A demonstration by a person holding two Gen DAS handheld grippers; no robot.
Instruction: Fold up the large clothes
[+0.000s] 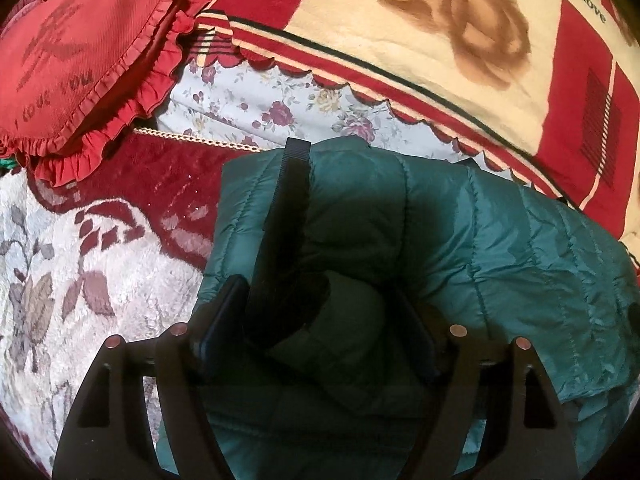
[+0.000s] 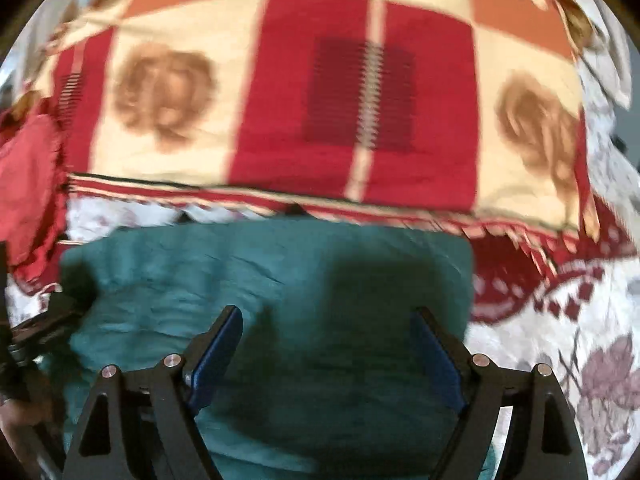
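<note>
While the left wrist view looks steeply down, the left gripper (image 1: 320, 316) stands with its jaws spread wide over a green quilted puffer jacket (image 1: 500, 232), a puffed fold of the jacket lying between the blue pads (image 1: 224, 320) with no clear pinch on it. The jacket lies folded into a thick bundle on a red-and-white floral bedspread (image 1: 100, 264). A dark strap-like strip (image 1: 294, 184) stands up over the jacket's far edge. Beyond the jacket lies a pale flowered sheet (image 1: 256, 108), and past that a red-and-cream rose blanket (image 1: 432, 32) with the word "love" on it. Left of the jacket, near its far corner, sits a red ruffled cushion (image 1: 80, 60).

From the right wrist view, which is blurred, the right gripper (image 2: 326, 344) also has its jaws wide apart, hanging over the same jacket (image 2: 200, 272) with nothing clamped between its blue pads (image 2: 436, 356). The rose blanket (image 2: 360, 92) fills the area beyond the jacket, and the floral bedspread (image 2: 560, 340) shows to the jacket's right. At the jacket's left edge, part of the other gripper's dark frame (image 2: 44, 324) shows.
</note>
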